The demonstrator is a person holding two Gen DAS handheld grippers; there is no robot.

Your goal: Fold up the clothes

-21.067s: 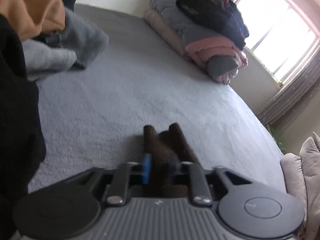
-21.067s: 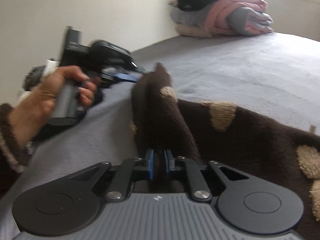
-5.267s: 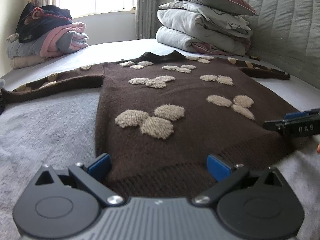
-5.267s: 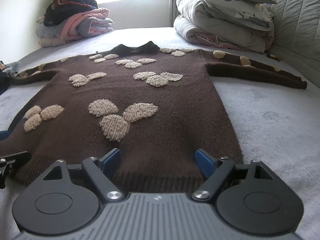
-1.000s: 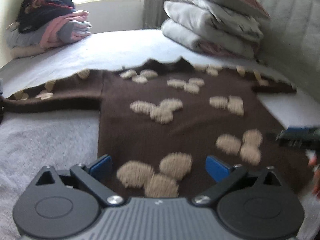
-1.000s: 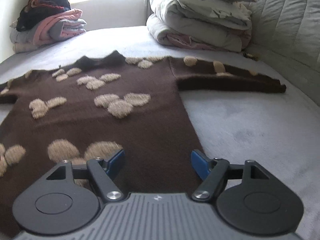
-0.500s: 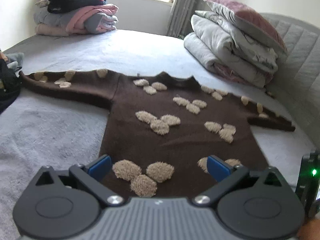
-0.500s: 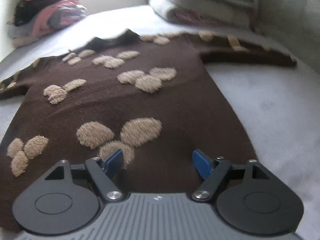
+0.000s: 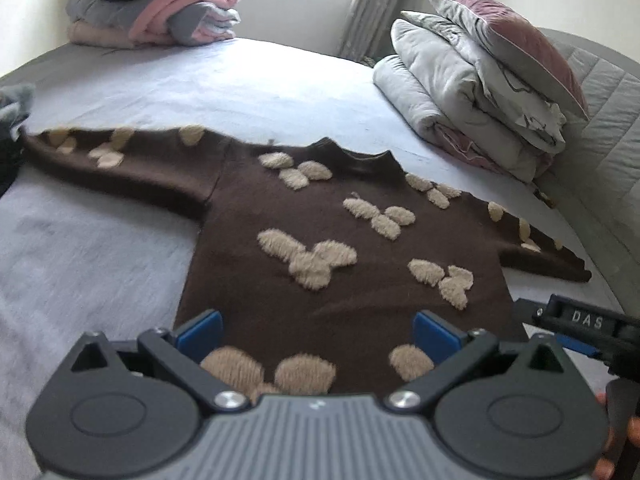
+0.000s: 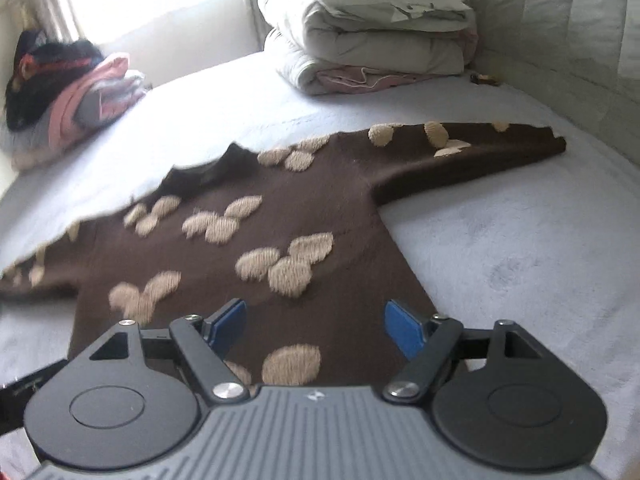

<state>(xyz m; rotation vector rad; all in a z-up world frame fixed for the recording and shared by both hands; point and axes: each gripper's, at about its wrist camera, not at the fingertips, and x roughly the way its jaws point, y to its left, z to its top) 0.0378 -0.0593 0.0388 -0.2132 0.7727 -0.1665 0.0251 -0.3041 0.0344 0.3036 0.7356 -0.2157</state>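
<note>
Right gripper (image 9: 576, 334), labelled "DAS", gapes beside sweater (image 9: 320, 280).

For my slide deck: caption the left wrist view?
Open left gripper hovers over brown sweater spread flat on bed.

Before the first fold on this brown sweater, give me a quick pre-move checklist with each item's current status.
1. Sweater lies flat on the bed, front up: ok.
2. Both sleeves spread out sideways, left sleeve and right sleeve: ok.
3. Left gripper open, nothing held: ok.
4. Right gripper open, nothing held: ok.
5. Bare bed beside each sleeve for folding inward: ok.
6. Bottom hem lying straight: cannot tell, hidden behind the gripper bodies.
</note>
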